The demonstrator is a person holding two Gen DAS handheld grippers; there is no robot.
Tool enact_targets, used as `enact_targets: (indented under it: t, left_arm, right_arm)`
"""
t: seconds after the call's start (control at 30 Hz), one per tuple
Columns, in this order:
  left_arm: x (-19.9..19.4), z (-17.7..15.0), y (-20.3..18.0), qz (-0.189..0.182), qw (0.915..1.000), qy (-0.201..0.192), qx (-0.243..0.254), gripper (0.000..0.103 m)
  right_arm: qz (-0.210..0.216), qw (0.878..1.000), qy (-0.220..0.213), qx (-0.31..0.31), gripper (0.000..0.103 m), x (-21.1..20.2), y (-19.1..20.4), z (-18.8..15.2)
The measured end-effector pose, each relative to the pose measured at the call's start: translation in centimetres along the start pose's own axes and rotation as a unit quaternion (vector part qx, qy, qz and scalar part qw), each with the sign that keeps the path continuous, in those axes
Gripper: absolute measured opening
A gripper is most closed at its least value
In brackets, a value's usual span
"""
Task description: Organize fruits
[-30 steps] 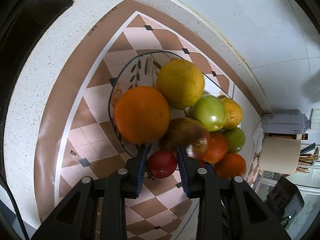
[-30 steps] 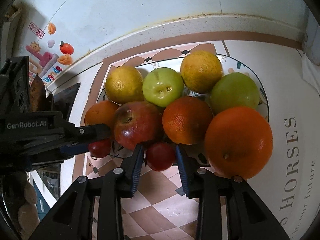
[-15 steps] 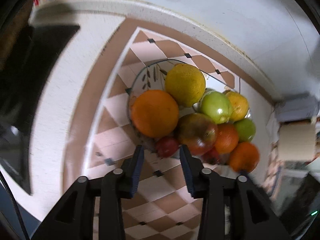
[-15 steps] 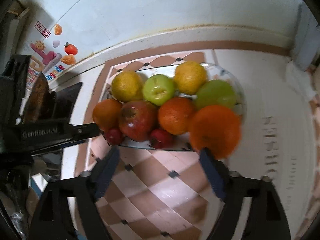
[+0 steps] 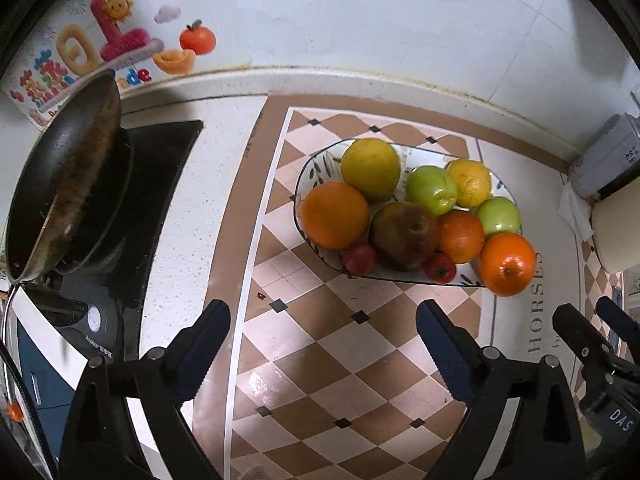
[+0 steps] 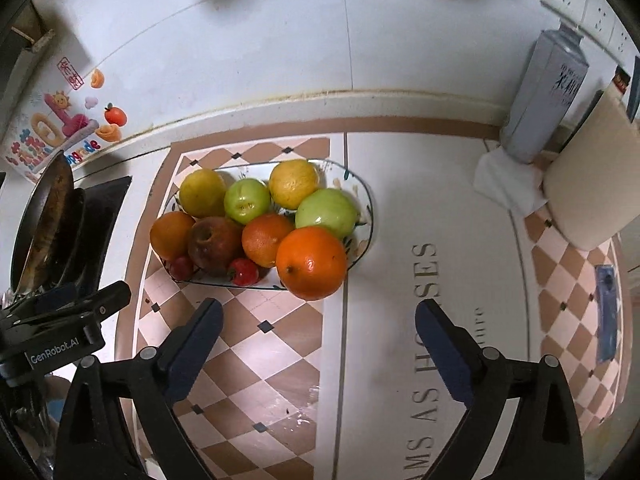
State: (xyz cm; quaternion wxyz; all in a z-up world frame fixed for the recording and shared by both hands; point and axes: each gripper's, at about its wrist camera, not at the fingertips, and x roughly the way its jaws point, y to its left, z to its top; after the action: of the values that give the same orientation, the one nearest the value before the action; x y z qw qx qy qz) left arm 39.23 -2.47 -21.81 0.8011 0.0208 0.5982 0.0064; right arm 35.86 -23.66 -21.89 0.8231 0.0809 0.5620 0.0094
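Observation:
A patterned oval plate (image 5: 316, 164) (image 6: 366, 196) on the counter is piled with oranges, yellow citrus, green apples and a red-brown apple (image 5: 404, 236). Two small red fruits (image 5: 359, 259) (image 5: 440, 267) lie at its near rim, also in the right wrist view (image 6: 181, 267) (image 6: 244, 272). My left gripper (image 5: 322, 316) hangs above the checked mat in front of the plate, jaws opening wide with nothing between them. My right gripper (image 6: 318, 312) hovers near the big orange (image 6: 311, 263), jaws also opening and empty.
A dark pan (image 5: 64, 172) sits on the black stove (image 5: 160, 184) at the left. A grey carton (image 6: 544, 96), a white tissue (image 6: 504, 184) and a beige board (image 6: 588, 184) stand at the back right. The tiled wall runs behind the plate.
Both grippers were shut on small red fruits at the plate's near rim. They let go, opened wide, and rose back from the plate; the fruits stay at the rim.

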Motion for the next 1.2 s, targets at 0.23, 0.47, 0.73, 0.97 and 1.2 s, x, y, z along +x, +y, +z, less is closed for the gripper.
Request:
enact_targets:
  t: [0.23, 0.47, 0.73, 0.97, 1.2]
  left_arm:
    - [-3.4, -1.3, -0.6, 0.002, 0.9993, -0.037, 0.006, 0.095]
    - [-7.7, -3.6, -0.3, -0.005, 0.9973, -0.072, 0.016, 0.095]
    - [-13.8, -7.7, 0.8, -0.014, 0.992, -0.12, 0.036, 0.095]
    - [-19.8, -11.5, 2.3, -0.026, 0.9842, -0.169, 0.047, 0.095]
    - [-24.2, -15.6, 3.4, -0.042, 0.98, -0.188, 0.051, 0.095]
  right_arm:
    - [-0.005, 1.0, -0.03, -0.002, 0.099, -3.8, 0.3, -0.7]
    - [-0.011, 0.998, -0.065, 0.01, 0.099, -8.8, 0.6, -2.8]
    - [-0.012, 0.995, -0.1, 0.019, 0.099, -15.4, 1.7, -7.7]
    - [-0.012, 0.991, -0.136, 0.013, 0.099, -22.2, 3.3, -12.3]
    - [-0.013, 0.986, -0.166, 0.015, 0.099, -28.6, 4.0, -16.5]
